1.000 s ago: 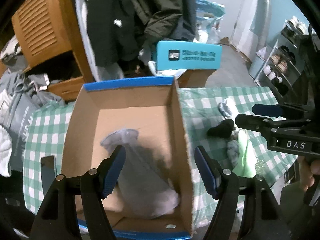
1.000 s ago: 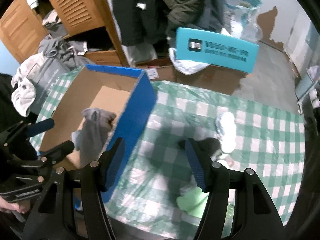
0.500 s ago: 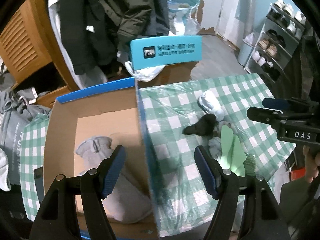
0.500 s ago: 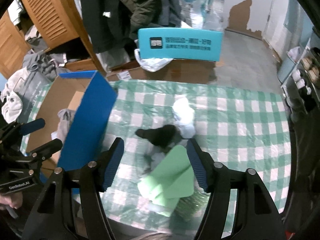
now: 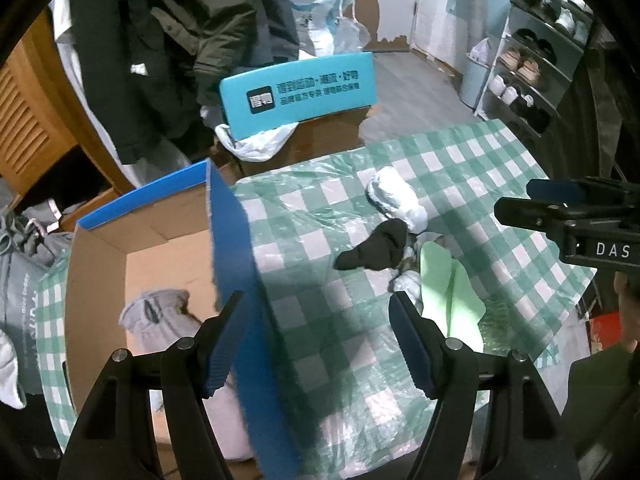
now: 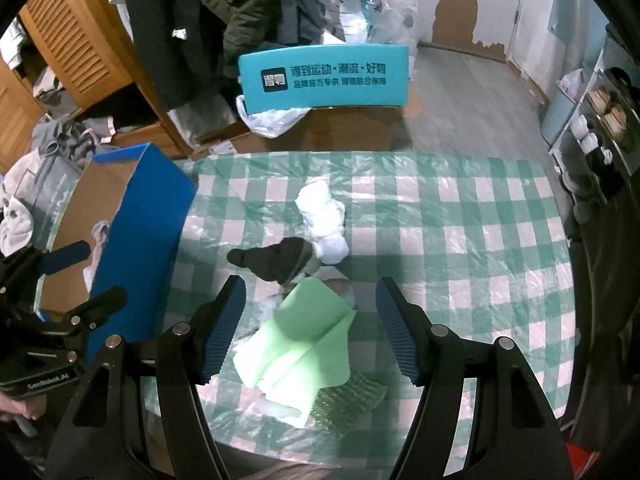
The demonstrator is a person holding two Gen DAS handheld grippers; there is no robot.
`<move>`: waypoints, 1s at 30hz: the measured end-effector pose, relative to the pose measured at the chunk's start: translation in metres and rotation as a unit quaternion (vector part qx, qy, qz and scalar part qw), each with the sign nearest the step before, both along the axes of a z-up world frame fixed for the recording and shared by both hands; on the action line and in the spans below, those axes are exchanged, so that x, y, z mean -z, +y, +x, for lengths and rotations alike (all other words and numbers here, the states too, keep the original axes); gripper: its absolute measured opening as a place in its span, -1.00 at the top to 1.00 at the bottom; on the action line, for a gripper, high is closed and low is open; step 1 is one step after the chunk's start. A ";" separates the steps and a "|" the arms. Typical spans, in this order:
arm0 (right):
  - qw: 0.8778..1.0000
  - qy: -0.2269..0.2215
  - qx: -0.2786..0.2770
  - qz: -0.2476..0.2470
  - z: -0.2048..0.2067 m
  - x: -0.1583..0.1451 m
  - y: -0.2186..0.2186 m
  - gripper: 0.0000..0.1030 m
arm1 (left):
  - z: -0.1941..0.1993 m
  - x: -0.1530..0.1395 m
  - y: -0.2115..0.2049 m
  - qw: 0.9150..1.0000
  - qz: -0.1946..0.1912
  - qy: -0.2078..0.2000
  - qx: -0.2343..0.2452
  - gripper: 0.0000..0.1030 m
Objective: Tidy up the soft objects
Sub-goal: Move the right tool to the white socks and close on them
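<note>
Left wrist view only: the inside of the cardboard box (image 5: 132, 264) is seen down to its floor, and a shoe rack (image 5: 532, 60) is seen at far right.
Right wrist view only: the whole width of the counter (image 6: 460, 240) with its green checked cover is shown; the box interior is mostly hidden behind its blue wall.
Box contents: a grey sock (image 5: 160, 316) lies on the box floor; nothing else can be made out inside.
Left hand-held gripper (image 5: 316, 344): released, jaws apart and empty, held over the blue box wall and the counter beside it.
Soft pile on counter: a black sock (image 6: 280, 260), a white rolled cloth (image 6: 324, 216) touching it, and a light green folded cloth (image 6: 304, 340) nearest the camera, all outside the box, right of it.
Right hand-held gripper (image 6: 310, 328): released, jaws having just been opening; the green cloth is seen between the fingers, not pressed by the pads.
Behind the counter: a teal box (image 6: 324, 76) with printed lettering.
</note>
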State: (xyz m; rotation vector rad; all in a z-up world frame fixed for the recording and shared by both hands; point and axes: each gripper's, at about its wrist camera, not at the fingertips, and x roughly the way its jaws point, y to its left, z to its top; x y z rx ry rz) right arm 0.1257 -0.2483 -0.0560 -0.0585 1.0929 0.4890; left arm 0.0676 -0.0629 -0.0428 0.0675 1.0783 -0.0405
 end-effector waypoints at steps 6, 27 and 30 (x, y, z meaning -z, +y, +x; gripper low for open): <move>1.000 0.003 -0.001 0.002 0.010 0.008 -0.001 -0.33 | 0.018 0.009 -0.009 1.000 -0.005 0.006 0.004 -0.42; 0.997 0.042 -0.054 -0.034 0.075 0.071 0.033 -0.33 | 0.080 0.063 0.002 0.995 -0.068 0.061 -0.028 -0.42; 0.996 0.051 -0.061 -0.039 0.083 0.080 0.040 -0.33 | 0.087 0.069 0.002 0.995 -0.070 0.066 -0.026 -0.42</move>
